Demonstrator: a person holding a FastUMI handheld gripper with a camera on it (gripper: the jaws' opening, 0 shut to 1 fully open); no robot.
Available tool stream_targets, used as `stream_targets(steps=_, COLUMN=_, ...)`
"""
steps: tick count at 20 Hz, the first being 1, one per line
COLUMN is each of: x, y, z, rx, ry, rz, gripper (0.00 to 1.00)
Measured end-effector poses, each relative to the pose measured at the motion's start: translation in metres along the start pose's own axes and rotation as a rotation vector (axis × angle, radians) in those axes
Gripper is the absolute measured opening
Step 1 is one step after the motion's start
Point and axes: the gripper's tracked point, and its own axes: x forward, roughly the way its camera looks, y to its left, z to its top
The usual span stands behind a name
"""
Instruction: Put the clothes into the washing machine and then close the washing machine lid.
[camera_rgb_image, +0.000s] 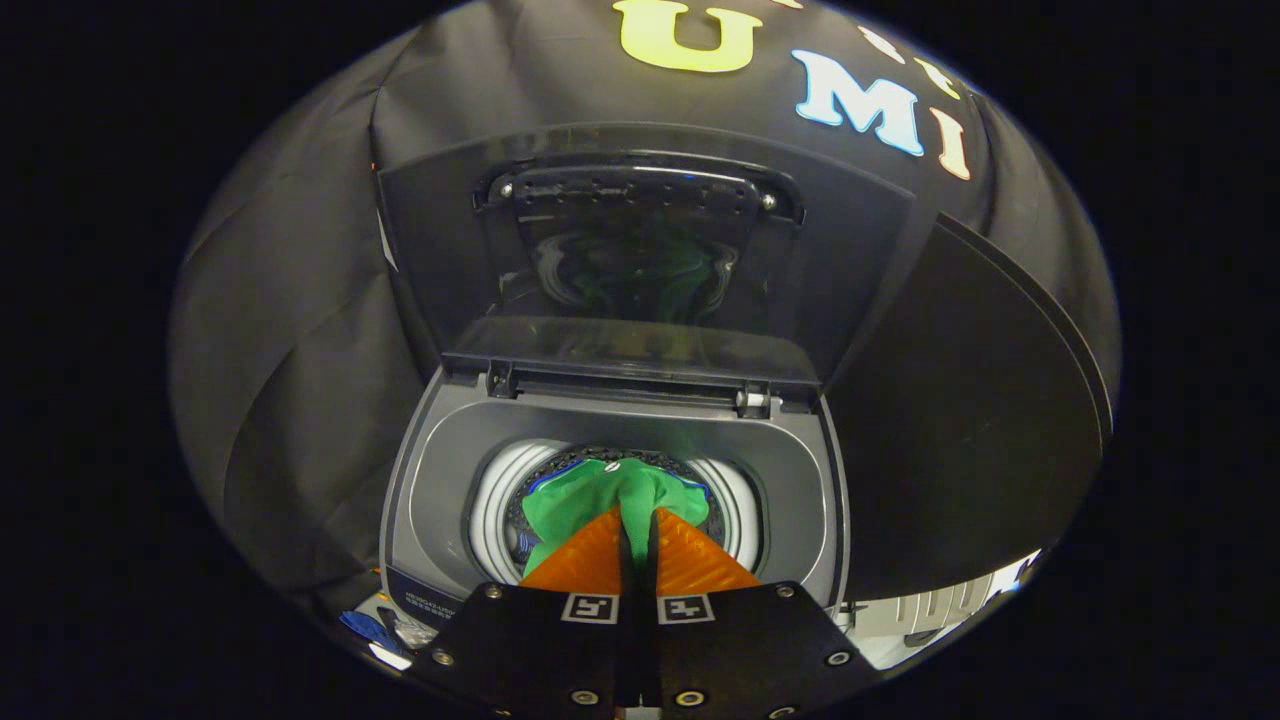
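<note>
Gripping green cloth (600, 500): claw (638, 515) clamped tight on it, both fingers pinching, above drum (500, 500) of washer (440, 470). Cloth hangs into drum. Lid (560, 250) up, upright behind opening.

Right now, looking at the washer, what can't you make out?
- Green garment: its lower part, hidden by the gripper, whose fingers pinch it.
- Drum: its bottom, covered by the garment.
- Lid window: only a warped reflection.
- Washer's front panel: text too small.
</note>
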Motion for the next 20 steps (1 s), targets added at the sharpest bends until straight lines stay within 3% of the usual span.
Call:
stream_targets(steps=7, x=0.007, y=0.006, z=-0.002, rx=-0.073, ry=0.009, rz=0.011, gripper=0.0)
stream_targets(steps=15, x=0.01, y=0.007, z=-0.002, rx=-0.043, ry=0.01, rz=0.0, gripper=0.0)
stream_targets(steps=17, x=0.014, y=0.019, z=0.002, rx=0.003, ry=0.002, rz=0.059, gripper=0.39)
stream_targets(steps=20, x=0.013, y=0.009, z=0.001, rx=-0.002, ry=0.025, rz=0.028, gripper=0.98)
